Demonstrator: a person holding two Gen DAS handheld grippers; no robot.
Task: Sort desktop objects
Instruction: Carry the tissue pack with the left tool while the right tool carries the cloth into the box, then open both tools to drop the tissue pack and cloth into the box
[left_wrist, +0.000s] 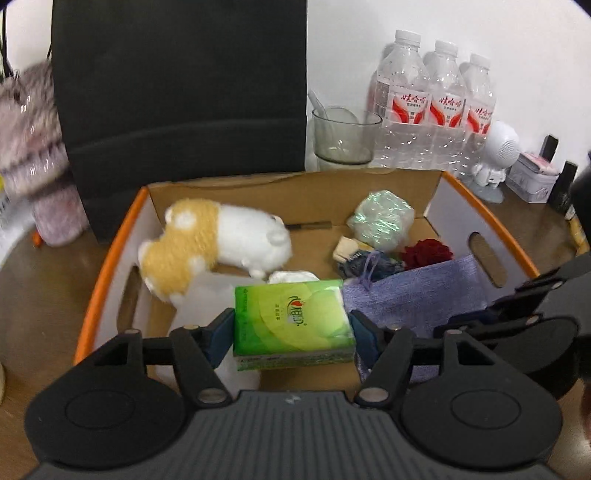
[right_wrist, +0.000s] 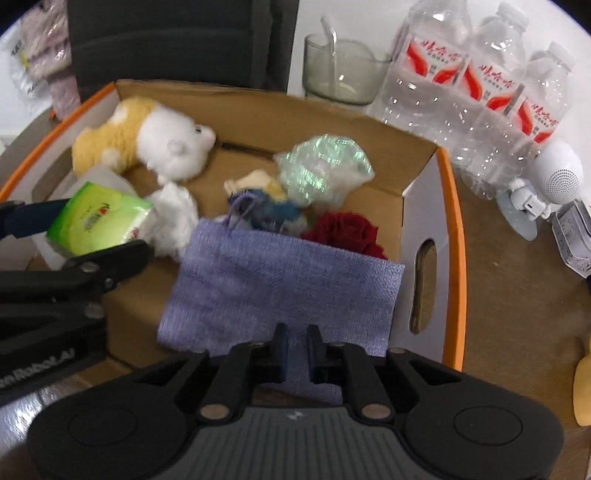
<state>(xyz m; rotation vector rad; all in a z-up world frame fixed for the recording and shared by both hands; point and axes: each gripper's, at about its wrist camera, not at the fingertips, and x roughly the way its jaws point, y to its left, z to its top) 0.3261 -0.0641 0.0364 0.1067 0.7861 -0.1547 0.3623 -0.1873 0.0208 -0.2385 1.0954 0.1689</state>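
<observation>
The left claw (left_wrist: 291, 328) grips a green tissue pack (left_wrist: 291, 321) by its sides, and the right claw (right_wrist: 297, 354) is clenched on the near edge of a purple cloth pouch (right_wrist: 280, 288), both held over the open cardboard box (left_wrist: 122, 240) on the table (right_wrist: 517, 295). Deeper in the box lie a yellow-and-white plush toy (left_wrist: 210, 240), a red rose (right_wrist: 343, 229) and an iridescent wrapped bundle (left_wrist: 384, 218); beyond it stand a glass cup (left_wrist: 343, 136) and three water bottles (left_wrist: 439, 103).

The box (left_wrist: 491, 218) sits on the tabletop (left_wrist: 44, 288). Inside it, the plush toy (left_wrist: 210, 243) lies left, the wrapped bundle (left_wrist: 384, 218) right. Bottles (left_wrist: 439, 107) stand behind the box.
</observation>
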